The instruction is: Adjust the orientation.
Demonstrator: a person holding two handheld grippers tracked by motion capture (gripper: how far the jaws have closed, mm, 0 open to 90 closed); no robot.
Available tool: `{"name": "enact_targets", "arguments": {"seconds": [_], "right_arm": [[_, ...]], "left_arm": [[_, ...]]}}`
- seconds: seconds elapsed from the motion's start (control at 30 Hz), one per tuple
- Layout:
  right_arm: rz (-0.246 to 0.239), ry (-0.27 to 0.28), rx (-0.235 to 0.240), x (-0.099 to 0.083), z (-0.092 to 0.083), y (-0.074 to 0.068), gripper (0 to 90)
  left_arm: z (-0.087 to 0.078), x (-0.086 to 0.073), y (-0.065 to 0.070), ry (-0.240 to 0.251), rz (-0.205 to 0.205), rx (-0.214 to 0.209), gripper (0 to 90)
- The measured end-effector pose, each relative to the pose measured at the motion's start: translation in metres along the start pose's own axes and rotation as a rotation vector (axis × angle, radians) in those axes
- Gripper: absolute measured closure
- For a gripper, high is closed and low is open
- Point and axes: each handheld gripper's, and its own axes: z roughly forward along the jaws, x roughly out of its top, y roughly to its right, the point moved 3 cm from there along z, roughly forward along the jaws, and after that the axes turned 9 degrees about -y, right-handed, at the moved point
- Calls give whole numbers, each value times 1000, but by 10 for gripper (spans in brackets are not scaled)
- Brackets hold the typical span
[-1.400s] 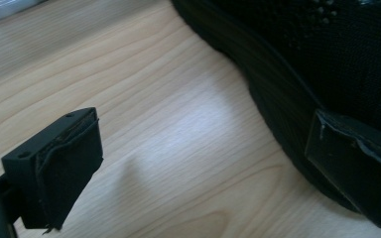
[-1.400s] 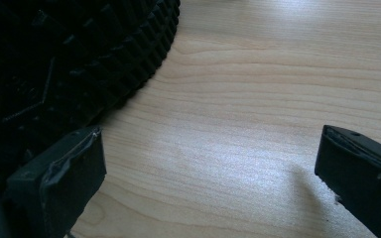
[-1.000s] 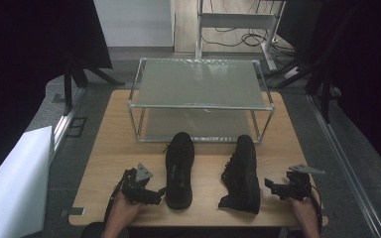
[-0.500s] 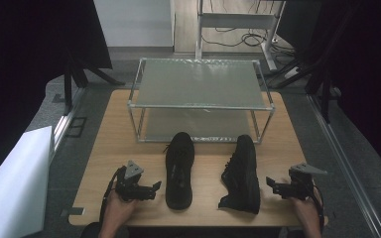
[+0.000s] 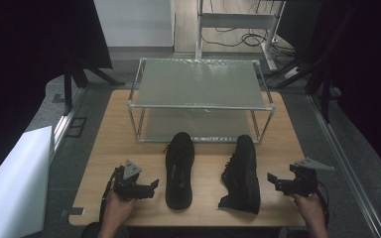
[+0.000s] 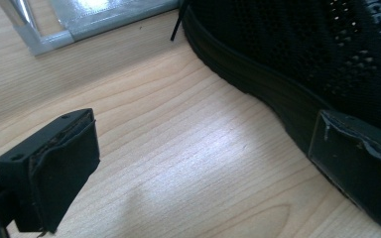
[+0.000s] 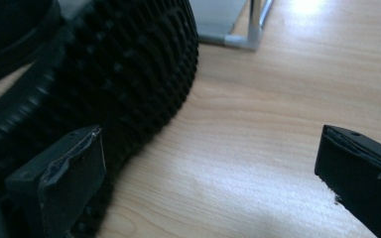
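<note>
Judging from how things lie, the work has barely begun: both black shoes sit on the desk (image 5: 129, 148) in front of the two-level metal rack (image 5: 201, 99), whose shelves are bare. The left shoe (image 5: 179, 168) stands upright; the right shoe (image 5: 242, 173) lies tipped on its side, sole toward the right gripper (image 5: 274, 179). The left gripper (image 5: 151, 186) waits just beside its shoe. Both grippers are spread wide, holding nothing. Grasping and shelving each shoe remains.
</note>
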Motion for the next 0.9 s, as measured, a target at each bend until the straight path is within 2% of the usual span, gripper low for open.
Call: {"name": "enact_targets", "arguments": {"seconds": [0.23,0.47,0.57,0.67,0.77,0.9], "right_arm": [[-18,-15,26,17,-8,-11,0],[-34,-22,39,29,-5,-25,0],[-54,-40,34,36,3,-35,0],[-54,-34,24,39,7,-39,0],[-50,-48,-8,40,15,-40,0],[-53,-46,-17,39,16,-38,0]], "left_arm": [[3,-2,-1,-27,11,31,0],[5,-3,-1,-43,16,38,0],[5,-3,-1,-43,16,39,0],[6,-3,-1,-49,14,40,0],[6,-4,-1,-58,19,39,0],[7,-4,-1,-69,21,40,0]]}}
